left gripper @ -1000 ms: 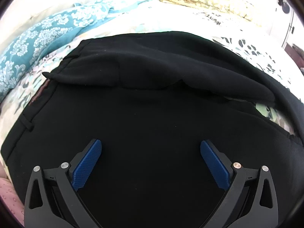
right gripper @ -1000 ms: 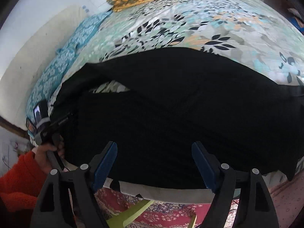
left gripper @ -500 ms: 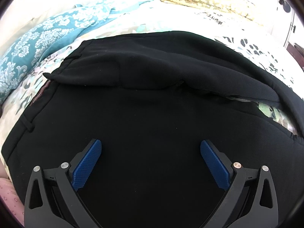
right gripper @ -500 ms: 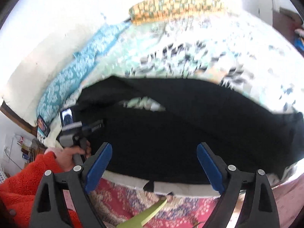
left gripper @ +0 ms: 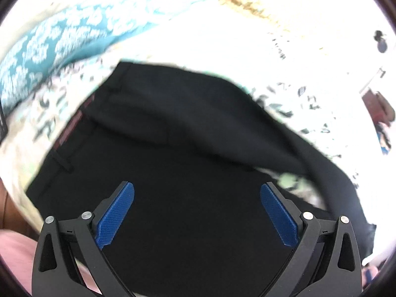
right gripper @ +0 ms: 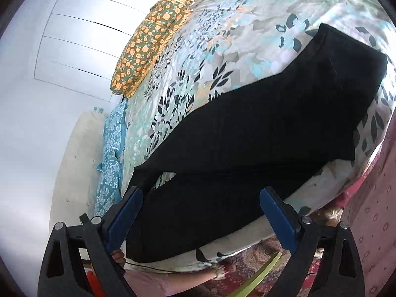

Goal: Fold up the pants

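Note:
Black pants (left gripper: 188, 178) lie spread on a floral bedsheet (right gripper: 222, 57), waistband at the left, one leg lying partly over the other. In the right wrist view the pants (right gripper: 247, 133) run diagonally from lower left to the hems at upper right. My left gripper (left gripper: 197, 212) is open and empty, just above the seat of the pants. My right gripper (right gripper: 200, 216) is open and empty, held back from the bed's near edge over the pants.
A teal patterned blanket (left gripper: 57, 49) lies along the bed's left side, also in the right wrist view (right gripper: 111, 153). An orange-flowered pillow (right gripper: 148, 42) sits at the head. A patterned rug (right gripper: 259, 267) and a green chair part (right gripper: 259, 274) are below the bed edge.
My left gripper has pulled back and tilted, showing more of the waistband. My right gripper has swung and rolled, so the bed now appears tilted and the hems come into view.

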